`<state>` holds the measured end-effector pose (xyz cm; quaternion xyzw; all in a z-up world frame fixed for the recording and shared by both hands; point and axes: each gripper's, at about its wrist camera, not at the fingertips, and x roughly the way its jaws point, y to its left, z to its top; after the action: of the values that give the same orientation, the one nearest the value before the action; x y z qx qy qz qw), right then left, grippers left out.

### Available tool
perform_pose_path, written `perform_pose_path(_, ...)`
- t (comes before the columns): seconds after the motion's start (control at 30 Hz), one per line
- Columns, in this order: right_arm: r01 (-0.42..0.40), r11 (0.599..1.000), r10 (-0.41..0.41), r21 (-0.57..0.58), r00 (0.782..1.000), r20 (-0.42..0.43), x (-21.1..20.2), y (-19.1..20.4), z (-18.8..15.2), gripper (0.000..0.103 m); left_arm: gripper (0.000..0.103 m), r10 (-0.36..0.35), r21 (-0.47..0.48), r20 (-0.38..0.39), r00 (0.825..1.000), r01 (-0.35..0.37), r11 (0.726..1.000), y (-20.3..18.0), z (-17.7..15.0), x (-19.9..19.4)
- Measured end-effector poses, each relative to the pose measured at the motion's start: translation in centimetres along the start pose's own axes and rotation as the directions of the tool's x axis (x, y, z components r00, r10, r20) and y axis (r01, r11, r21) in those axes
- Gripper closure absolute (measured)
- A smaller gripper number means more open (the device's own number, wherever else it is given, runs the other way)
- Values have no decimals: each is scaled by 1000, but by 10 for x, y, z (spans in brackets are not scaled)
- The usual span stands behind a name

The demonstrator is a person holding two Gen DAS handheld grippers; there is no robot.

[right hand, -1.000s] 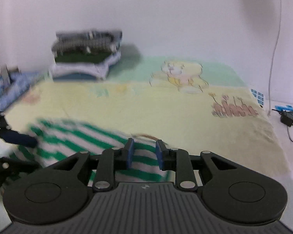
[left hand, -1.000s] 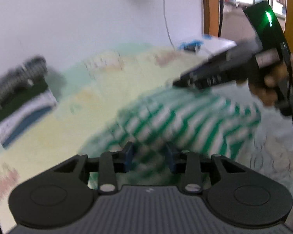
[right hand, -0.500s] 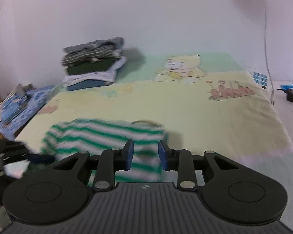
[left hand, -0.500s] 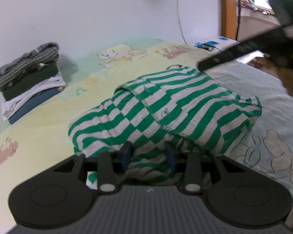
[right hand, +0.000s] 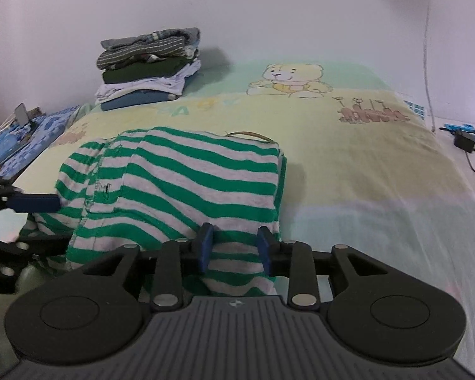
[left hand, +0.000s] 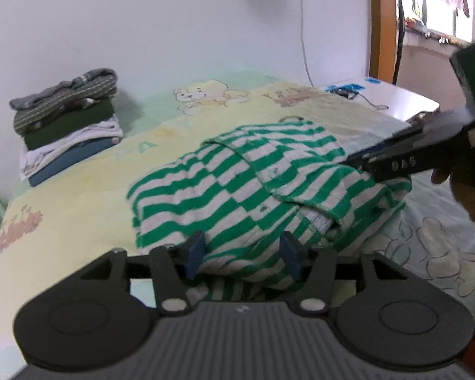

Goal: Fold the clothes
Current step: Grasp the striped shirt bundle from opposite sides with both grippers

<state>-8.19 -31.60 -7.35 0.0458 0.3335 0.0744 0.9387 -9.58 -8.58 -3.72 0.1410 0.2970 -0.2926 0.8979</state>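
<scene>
My left claw (left hand: 242, 255) stands wide; its jaws have just been opening, with the near edge of the shirt (left hand: 262, 183) lying slack between the pads, not pinched. My right claw (right hand: 236, 247) stands narrower, its jaws also just eased apart, the shirt's hem loose between them and, as far as I can tell, not clamped. The shirt, green and white striped, lies in a rough fold on the bed (right hand: 348, 158), near its front edge and just ahead of both claws.

Risk, as I judge it: the fold is lumpy, with one layer lapping over another along a raised seam. If I draw back with cloth still snagged on a pad, the top layer would drag and the fold open. Pressing down unevenly would set creases.

Room: the bed is open behind and to the right of the shirt. The stack (right hand: 148, 66) of folded clothes sits well apart at the far left by the wall (right hand: 269, 9). A charger (right hand: 464, 139) and its cord lie off the bed's right edge. In the left view my right claw reaches over the shirt's right side, so the two tools work close together.
</scene>
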Motion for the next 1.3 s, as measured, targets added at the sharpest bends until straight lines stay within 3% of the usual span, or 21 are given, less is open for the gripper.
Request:
perform_pose_path(0.07, 26, 999, -26, -22, 1000, 13, -1, 7, -3, 70, 37, -15, -29, -8, 1000, 15, 999, 8, -2, -5)
perform_pose_path(0.13, 49, 998, -48, -43, 999, 20, 0, 12, -3, 69, 37, -55, -55, -53, 997, 52, 997, 13, -11, -2)
perform_pose_path(0.23, 57, 998, -56, -38, 998, 21, 0, 12, -3, 69, 37, -79, -61, -62, 995, 75, 995, 8, -23, -1)
perform_pose_path(0.37, 67, 997, -66, -32, 998, 22, 1, 13, -3, 69, 23, -110, -39, -52, 993, 108, 993, -5, -28, -1)
perform_pose_path(0.5, 75, 997, -74, -35, 997, 20, 1, 14, -3, 69, 24, -148, -39, -66, 987, 145, 989, 2, -24, -5)
perform_pose_path(0.67, 81, 996, -81, -40, 997, 18, 0, 14, -3, 65, 26, -217, -177, -69, 974, 202, 963, 39, -11, -23)
perform_pose_path(0.83, 72, 997, -71, -29, 997, 21, 0, 12, -4, 64, 24, -154, -240, -21, 988, 144, 960, 61, -4, -27)
perform_pose_path(0.9, 70, 997, -70, -27, 997, 23, 0, 12, -4, 64, 24, -92, -263, -15, 996, 85, 961, 67, -2, -17)
perform_pose_path(1.0, 69, 997, -68, -31, 997, 24, 0, 13, -4, 64, 22, -43, -380, -14, 999, 34, 924, 89, -4, 5)
perform_pose_path(1.13, 62, 998, -61, -31, 998, 27, -1, 11, -5, 64, 24, -56, -466, -14, 998, 43, 884, 99, -4, 28)
perform_pose_path(1.3, 57, 998, -56, -29, 998, 34, -1, 10, -6, 64, 21, -30, -471, -13, 999, 21, 882, 93, -3, 47)
